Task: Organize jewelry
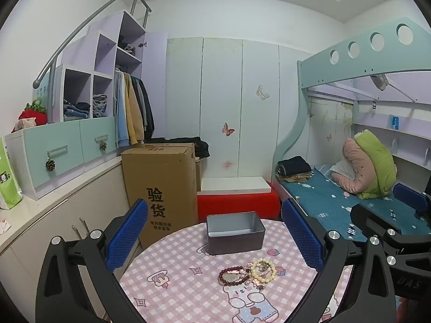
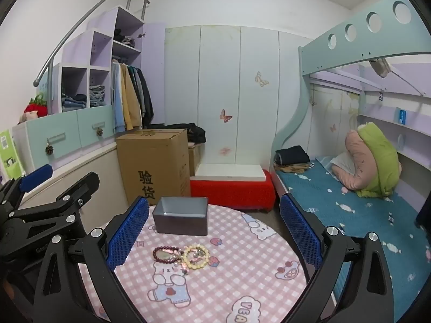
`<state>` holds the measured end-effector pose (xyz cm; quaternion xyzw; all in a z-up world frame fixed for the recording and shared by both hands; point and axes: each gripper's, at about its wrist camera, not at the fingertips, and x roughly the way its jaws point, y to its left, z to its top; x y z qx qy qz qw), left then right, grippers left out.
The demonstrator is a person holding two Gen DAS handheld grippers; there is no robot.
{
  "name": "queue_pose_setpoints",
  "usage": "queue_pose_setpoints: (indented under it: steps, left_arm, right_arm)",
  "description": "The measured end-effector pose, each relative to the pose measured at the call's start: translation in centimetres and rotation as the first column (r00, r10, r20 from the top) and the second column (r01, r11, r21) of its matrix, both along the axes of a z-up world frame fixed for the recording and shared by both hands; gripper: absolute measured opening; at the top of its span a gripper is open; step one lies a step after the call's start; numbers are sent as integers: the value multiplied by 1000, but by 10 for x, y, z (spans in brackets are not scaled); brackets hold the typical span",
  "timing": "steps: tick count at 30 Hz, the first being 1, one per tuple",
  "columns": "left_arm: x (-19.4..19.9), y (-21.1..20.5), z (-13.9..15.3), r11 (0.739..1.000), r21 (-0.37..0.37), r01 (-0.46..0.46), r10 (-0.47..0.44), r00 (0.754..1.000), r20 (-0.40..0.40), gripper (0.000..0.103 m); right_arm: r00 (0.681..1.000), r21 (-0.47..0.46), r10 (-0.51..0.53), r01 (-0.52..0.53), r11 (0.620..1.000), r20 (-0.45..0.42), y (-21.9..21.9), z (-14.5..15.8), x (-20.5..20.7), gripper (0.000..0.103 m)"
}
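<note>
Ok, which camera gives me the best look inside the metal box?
The left wrist view: it looks down into the metal box, showing its bare floor and inner walls. The right wrist view catches the metal box from a lower angle, so you mostly get the front wall and a sliver of the interior.

On the tabletop (image 1: pixel 188 282), two bracelets (image 1: pixel 247 270) lie touching side by side; the tin (image 1: pixel 235 238) sits behind them, the cardboard box (image 1: pixel 161 183) beyond on the left.

Two bead bracelets (image 1: pixel 247 273), one metal tin (image 1: pixel 235 232), one cardboard box (image 1: pixel 161 185), two pinecones (image 1: pixel 50 164).
</note>
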<state>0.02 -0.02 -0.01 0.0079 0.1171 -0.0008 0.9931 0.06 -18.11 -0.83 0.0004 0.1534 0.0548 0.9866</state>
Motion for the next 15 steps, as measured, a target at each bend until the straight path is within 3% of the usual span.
queue_pose_setpoints:
  steps: [15]
  left_arm:
    - [-1, 0, 0, 1000, -1, 0, 0, 1000, 2, 96]
  right_arm:
    - [1000, 0, -1, 1, 1000, 3, 0, 0, 0, 95]
